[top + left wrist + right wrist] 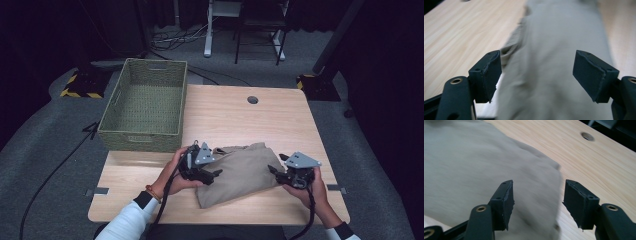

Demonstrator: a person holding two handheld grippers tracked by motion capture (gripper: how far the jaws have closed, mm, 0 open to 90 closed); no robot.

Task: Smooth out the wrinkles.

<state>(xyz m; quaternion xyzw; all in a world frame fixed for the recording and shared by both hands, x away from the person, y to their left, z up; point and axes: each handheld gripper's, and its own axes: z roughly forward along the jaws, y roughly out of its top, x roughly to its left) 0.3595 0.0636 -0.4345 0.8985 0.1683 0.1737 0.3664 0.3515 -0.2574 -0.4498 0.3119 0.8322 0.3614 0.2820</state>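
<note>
A folded beige cloth point(244, 173) lies on the wooden table point(220, 115) near its front edge. At the cloth's left edge my left gripper point(216, 174) points right over it. In the left gripper view the left gripper point(536, 75) is open, its pads wide apart above the cloth point(554, 50) and not pressing on it. My right gripper point(273, 170) sits at the cloth's right edge, pointing left. In the right gripper view the right gripper point(537, 200) is open, and the cloth's edge point(474, 170) lies under the gap between its jaws.
A green woven basket point(145, 131) stands on the table's back left corner, with nothing showing inside. A round cable hole point(252, 100) sits near the table's far edge. Bare wood stretches between the basket and the hole. Dark floor and furniture legs lie beyond.
</note>
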